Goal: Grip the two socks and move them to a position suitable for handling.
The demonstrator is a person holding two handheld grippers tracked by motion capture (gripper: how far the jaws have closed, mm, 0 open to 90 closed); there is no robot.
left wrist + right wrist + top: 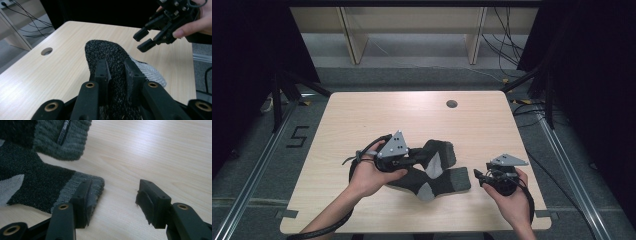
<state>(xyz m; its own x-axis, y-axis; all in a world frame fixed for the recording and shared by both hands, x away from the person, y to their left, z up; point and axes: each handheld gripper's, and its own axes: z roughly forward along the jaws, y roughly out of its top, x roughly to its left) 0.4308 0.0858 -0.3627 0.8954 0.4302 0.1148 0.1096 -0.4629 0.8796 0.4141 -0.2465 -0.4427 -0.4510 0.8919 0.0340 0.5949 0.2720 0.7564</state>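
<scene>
Socks: two dark grey knitted socks with pale grey heel patches and ribbed grey cuffs lie on the wooden table [362,120]. The upper sock [110,57] is pinched between the jaws of the left gripper [117,72], which are drawn nearly together on a fold of its fabric; its rounded end stands up just beyond the jaw tips. The lower sock [37,185] lies flat, its cuff corner just beside the left-hand jaw of the right gripper [113,200], whose jaws stand well apart with bare table between them, holding nothing.
</scene>
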